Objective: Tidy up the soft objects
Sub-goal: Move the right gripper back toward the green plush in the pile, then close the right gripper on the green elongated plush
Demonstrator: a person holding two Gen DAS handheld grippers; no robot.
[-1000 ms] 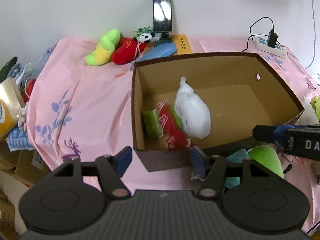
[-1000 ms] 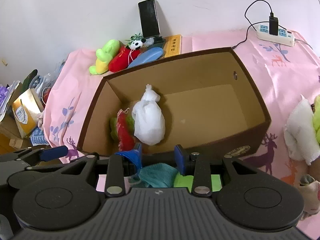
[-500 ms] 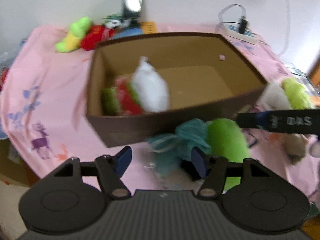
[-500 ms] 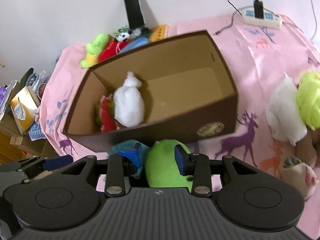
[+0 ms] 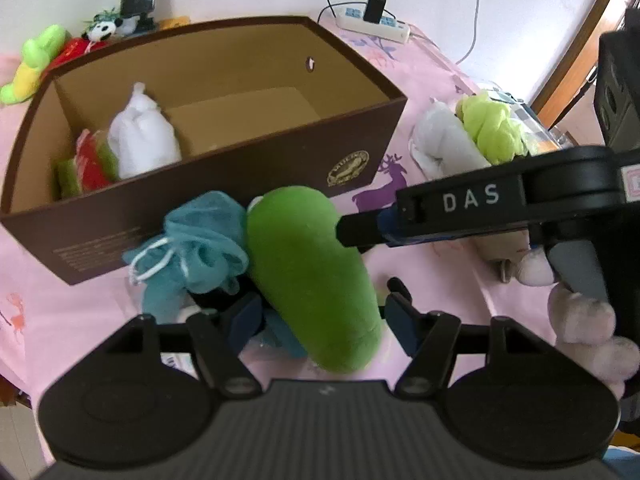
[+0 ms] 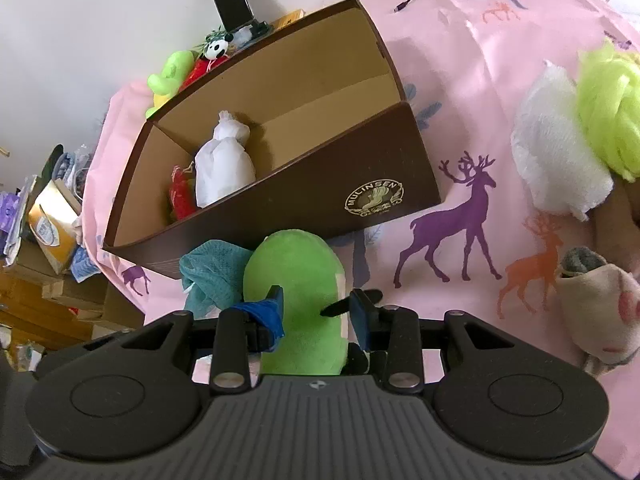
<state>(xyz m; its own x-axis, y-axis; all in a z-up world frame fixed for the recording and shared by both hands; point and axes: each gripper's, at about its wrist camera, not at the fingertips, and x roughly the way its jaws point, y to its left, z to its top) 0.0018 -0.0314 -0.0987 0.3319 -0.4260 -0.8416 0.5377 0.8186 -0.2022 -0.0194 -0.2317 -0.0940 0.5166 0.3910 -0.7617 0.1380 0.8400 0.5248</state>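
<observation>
Green plush (image 6: 296,300) lying on pink cloth (image 6: 472,120) just in front of brown box (image 6: 280,208), touching teal mesh pouf (image 5: 200,236).

Right gripper (image 6: 316,314): fingers clamped on plush. Left gripper (image 5: 320,320): jaws opening, plush end between, pads not pressing.

Risks:
- Soft body squashing, slipping from pinch on lift.
- Pouf cord snagging, dragging along.
- Plush catching box front wall.
- Grippers colliding, both crowding same toy.
</observation>
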